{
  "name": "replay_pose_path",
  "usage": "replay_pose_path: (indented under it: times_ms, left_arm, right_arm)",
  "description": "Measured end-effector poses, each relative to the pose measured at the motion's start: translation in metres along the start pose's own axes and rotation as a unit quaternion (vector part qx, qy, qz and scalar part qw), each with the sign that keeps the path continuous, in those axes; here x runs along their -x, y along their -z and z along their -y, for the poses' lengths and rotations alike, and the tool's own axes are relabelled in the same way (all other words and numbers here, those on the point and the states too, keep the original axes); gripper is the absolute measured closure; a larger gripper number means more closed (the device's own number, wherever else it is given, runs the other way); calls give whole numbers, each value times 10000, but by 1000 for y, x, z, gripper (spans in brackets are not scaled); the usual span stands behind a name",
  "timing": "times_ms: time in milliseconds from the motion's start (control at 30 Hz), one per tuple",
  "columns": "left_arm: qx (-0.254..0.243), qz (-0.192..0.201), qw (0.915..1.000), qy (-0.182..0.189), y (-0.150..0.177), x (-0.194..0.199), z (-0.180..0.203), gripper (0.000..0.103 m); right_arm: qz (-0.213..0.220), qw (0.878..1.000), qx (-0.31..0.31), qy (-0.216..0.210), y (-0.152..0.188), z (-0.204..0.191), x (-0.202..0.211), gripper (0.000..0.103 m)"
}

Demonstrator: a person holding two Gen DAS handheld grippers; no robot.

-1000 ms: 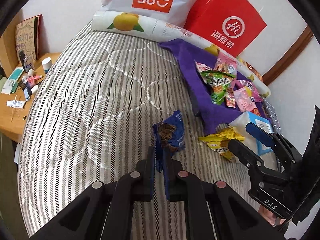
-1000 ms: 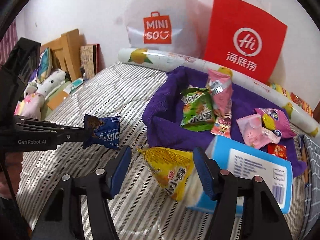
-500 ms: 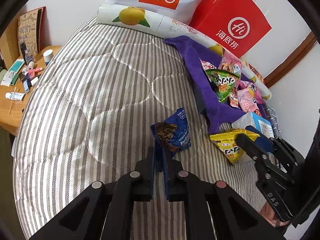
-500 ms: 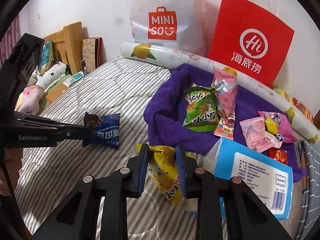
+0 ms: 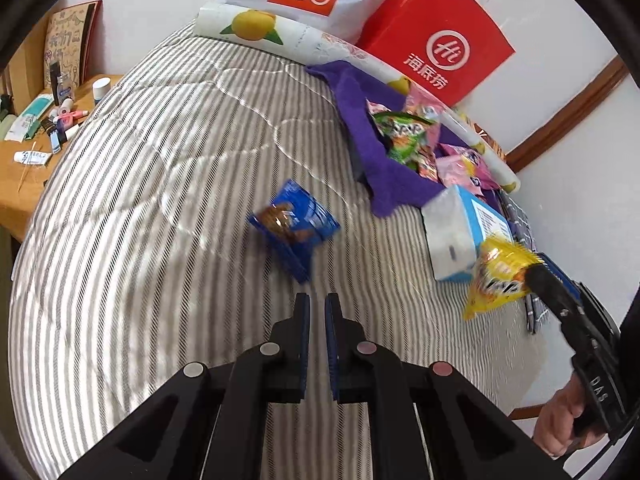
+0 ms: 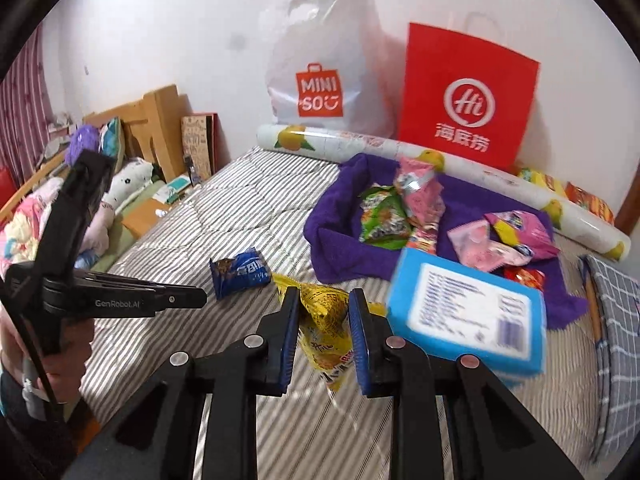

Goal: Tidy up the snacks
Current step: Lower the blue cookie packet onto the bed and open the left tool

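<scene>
Right gripper (image 6: 324,336) is clenched on the crinkly yellow foil snack packet (image 6: 326,332), held just beside the blue-and-white tissue pack (image 6: 466,314). Left gripper (image 5: 316,320) is closed on nothing; the blue biscuit wrapper (image 5: 294,226) lies farther from that pack. Slick foil, pinched at one end, could slip out.

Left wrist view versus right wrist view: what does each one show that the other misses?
Only the left wrist view shows the wooden desk strewn with toiletries. Only the right wrist view shows the wooden headboard and the stuffed toys. Both show the striped bed, the blue snack packet, the yellow snack packet clamped in the right gripper, and the purple towel.
</scene>
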State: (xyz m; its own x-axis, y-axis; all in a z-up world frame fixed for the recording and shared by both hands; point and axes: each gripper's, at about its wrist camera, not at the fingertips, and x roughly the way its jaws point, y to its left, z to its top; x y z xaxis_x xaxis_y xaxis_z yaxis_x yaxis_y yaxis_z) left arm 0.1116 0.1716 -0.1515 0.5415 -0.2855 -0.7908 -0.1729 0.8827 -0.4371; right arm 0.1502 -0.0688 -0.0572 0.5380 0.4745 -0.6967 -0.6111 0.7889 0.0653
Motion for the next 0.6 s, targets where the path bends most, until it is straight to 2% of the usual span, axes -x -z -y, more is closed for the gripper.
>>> replay_pose_path:
  times_ms: [233, 267, 300, 367, 533, 600]
  left_arm:
    - [-20, 13, 9996, -296, 1, 0, 11, 95]
    - [-31, 21, 9994, -341, 1, -1, 11, 89]
    - [-45, 44, 9993, -382, 0, -1, 12, 76]
    - [-65, 156, 9988, -455, -3, 0, 14, 65]
    - [-121, 291, 9976, -613, -12, -1, 18, 65]
    - [-104, 272, 9977, -607, -16, -4, 17, 63]
  right_arm:
    - [31, 9993, -278, 232, 27, 30, 36, 85]
    - [20, 9991, -311, 285, 30, 34, 39, 85]
    - [-3, 9988, -352, 347, 34, 40, 42, 85]
    - [-55, 9980, -424, 473, 41, 51, 48, 85]
    - [-466, 9948, -437, 791, 57, 72, 41, 84]
    - [-596, 9943, -499, 730, 62, 77, 30, 84]
